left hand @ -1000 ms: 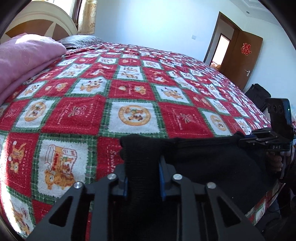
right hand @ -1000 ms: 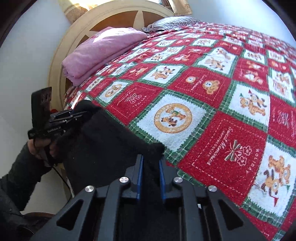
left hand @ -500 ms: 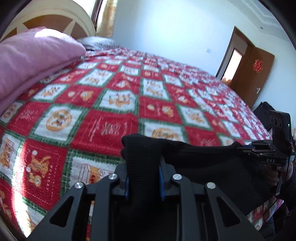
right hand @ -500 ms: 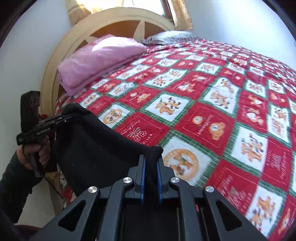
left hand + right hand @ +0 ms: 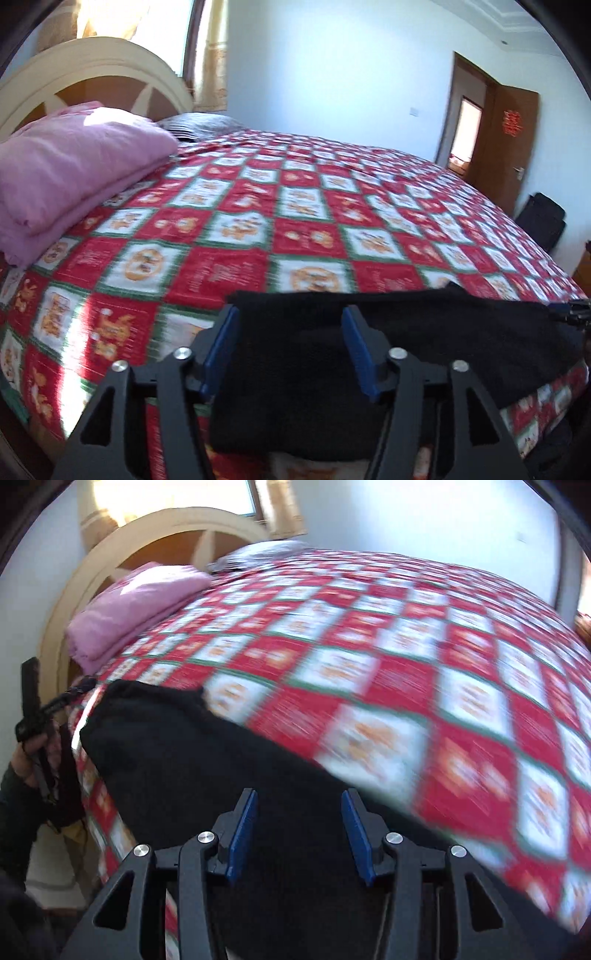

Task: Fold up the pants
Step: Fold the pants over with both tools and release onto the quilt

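The black pants (image 5: 424, 332) lie along the near edge of the bed, on the red patchwork quilt (image 5: 258, 229). My left gripper (image 5: 290, 347) is open, its blue-padded fingers (image 5: 221, 343) standing apart on either side of the cloth. My right gripper (image 5: 297, 829) is open too, above the other end of the pants (image 5: 207, 760). The right gripper's tip shows at the right edge of the left wrist view (image 5: 576, 310). The left gripper shows at the left of the right wrist view (image 5: 40, 709). Both views are motion-blurred.
A folded pink blanket (image 5: 66, 166) and a striped pillow (image 5: 199, 123) lie by the cream headboard (image 5: 92, 74). A brown door (image 5: 513, 129) and a black bag (image 5: 543, 221) stand past the bed's far corner.
Both grippers have opened and let go of the black pants, which now lie on the quilt. Both cameras have tilted up and drawn back slightly.
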`<state>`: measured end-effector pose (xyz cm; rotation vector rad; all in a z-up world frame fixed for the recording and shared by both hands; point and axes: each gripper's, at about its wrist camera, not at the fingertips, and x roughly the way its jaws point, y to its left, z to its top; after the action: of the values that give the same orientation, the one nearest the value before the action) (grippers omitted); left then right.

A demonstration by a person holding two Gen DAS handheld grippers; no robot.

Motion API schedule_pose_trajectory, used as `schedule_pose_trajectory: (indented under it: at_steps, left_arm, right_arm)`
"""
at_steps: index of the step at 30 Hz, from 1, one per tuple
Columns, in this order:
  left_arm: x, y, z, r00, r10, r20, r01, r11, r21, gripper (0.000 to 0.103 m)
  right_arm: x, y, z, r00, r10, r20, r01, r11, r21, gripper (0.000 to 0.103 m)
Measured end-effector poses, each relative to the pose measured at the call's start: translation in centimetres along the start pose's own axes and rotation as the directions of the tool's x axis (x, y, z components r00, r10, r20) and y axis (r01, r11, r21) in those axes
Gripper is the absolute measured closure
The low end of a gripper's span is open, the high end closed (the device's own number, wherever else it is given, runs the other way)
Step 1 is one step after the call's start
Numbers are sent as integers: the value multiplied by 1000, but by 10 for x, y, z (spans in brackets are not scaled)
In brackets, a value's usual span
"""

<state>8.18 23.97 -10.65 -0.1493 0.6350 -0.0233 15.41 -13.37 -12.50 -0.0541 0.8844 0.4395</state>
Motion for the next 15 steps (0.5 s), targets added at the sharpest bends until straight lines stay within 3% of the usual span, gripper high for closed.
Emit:
schedule_pose_trajectory:
  at_steps: [3, 7, 9, 12, 15]
  left_arm:
    - [9, -28, -10, 997, -60, -40, 62, 997, 38, 38]
    - [20, -63, -20, 988, -138, -71, 142, 988, 55, 38]
    - [22, -78, -24, 987, -139, -75, 145, 986, 81, 38]
    - [26, -84, -30, 986, -138, -89, 144, 987, 67, 38]
    - [29, -87, -37, 990, -111, -90, 117, 991, 69, 38]
  right_arm:
    - [-42, -48, -35, 993, -113, 22, 110, 989, 101, 54]
    - [-105, -117, -78, 947, -319, 33, 300, 917, 265, 54]
    - [-136, -144, -96, 929, -367, 51, 328, 879, 347, 54]
    - [-184, -183, -125, 879, -473, 58, 399, 797, 453, 54]
    - [-206, -210, -147, 864, -503, 31, 416, 747, 519, 54]
